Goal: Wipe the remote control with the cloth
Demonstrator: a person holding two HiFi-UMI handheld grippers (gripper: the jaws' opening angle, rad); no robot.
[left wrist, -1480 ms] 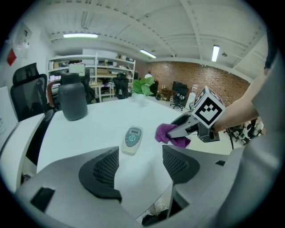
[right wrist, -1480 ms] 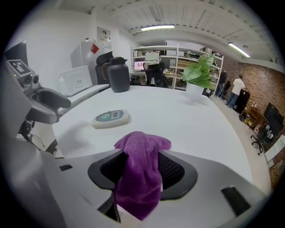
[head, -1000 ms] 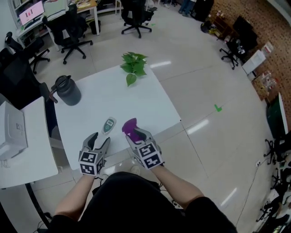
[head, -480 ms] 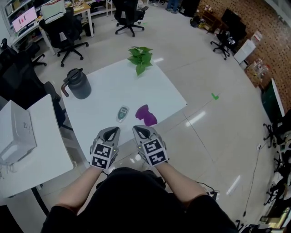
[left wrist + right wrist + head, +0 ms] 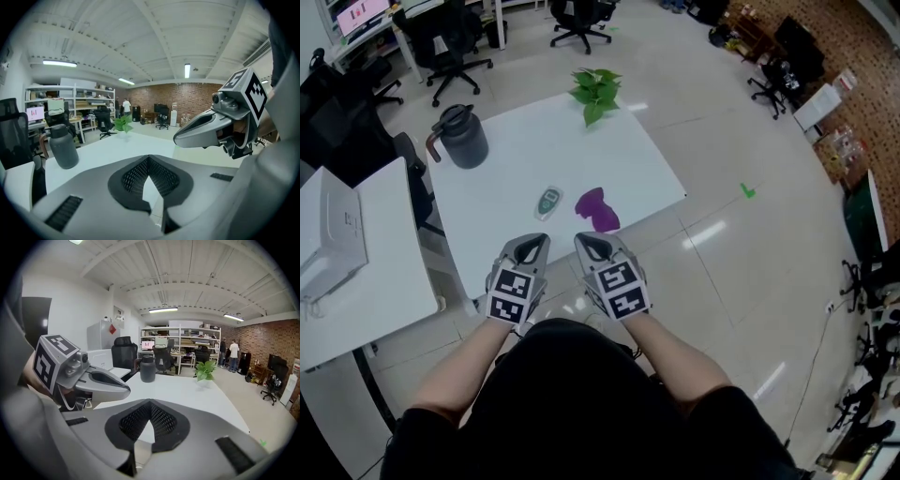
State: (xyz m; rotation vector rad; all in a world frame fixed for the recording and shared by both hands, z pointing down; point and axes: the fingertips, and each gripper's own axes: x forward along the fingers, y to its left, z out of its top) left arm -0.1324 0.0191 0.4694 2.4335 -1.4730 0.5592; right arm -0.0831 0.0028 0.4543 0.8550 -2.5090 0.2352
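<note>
A small white remote control [image 5: 548, 202] with a green face lies on the white table [image 5: 516, 159]. A crumpled purple cloth [image 5: 597, 208] lies just to its right. Both grippers hover at the table's near edge, short of these two things. My left gripper [image 5: 532, 244] is shut and holds nothing. My right gripper [image 5: 592, 245] is shut and empty too. In the left gripper view the right gripper [image 5: 211, 126] shows at the right. In the right gripper view the left gripper [image 5: 101, 380] shows at the left. The jaws hide the remote and cloth in both gripper views.
A dark grey jug [image 5: 463, 138] stands at the table's far left and a small green plant [image 5: 596, 92] at its far edge. A second white table with a grey box [image 5: 328, 234] is to the left. Office chairs [image 5: 450, 37] stand beyond.
Both grippers closed and pulled back from the cloth and remote to the table's near edge. The purple cloth, a second ago at the right gripper's jaws, now lies free on the table.
</note>
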